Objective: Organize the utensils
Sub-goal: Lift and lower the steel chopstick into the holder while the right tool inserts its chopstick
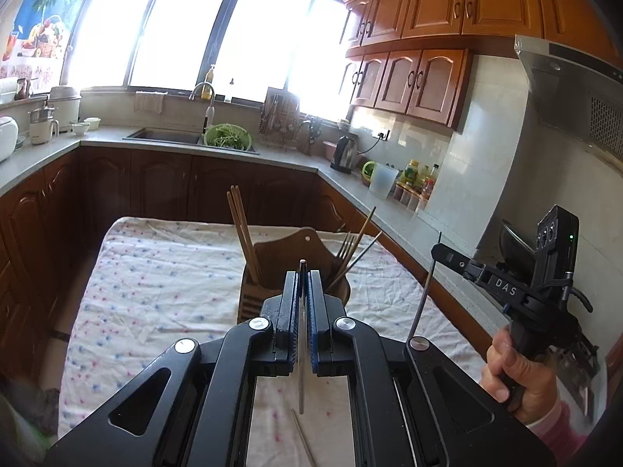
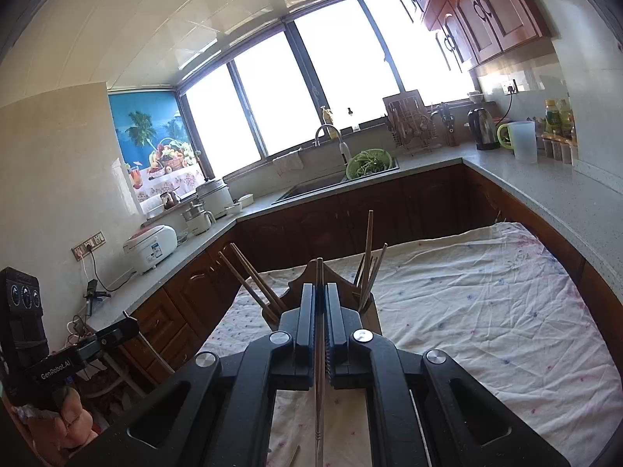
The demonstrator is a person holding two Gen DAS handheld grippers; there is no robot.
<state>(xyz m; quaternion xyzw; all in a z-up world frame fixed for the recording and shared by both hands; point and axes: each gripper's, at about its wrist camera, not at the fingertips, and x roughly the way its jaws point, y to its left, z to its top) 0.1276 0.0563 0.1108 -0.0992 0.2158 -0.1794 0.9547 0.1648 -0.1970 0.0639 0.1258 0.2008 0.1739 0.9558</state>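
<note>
A brown wooden utensil holder (image 1: 300, 245) stands on the flowered cloth just beyond my left gripper (image 1: 302, 274). That gripper is shut on a thin metal utensil (image 1: 301, 369), seen edge-on and standing upright. Wooden chopsticks (image 1: 241, 233) lean in the holder's left compartment; a fork (image 1: 345, 247) and more chopsticks stand in its right one. My right gripper (image 2: 320, 286) is shut on a metal chopstick (image 2: 319, 389), with the holder (image 2: 311, 272) right behind its tips. In the left wrist view the right gripper (image 1: 438, 251) hangs to the right of the holder, its chopstick (image 1: 426, 284) pointing down.
A loose chopstick (image 1: 303, 439) lies on the cloth (image 1: 155, 272) under my left gripper. Behind runs a grey counter (image 1: 296, 159) with a sink, a green colander (image 1: 227, 136), a kettle (image 1: 344, 151) and bottles. A hand (image 1: 514, 373) holds the right gripper.
</note>
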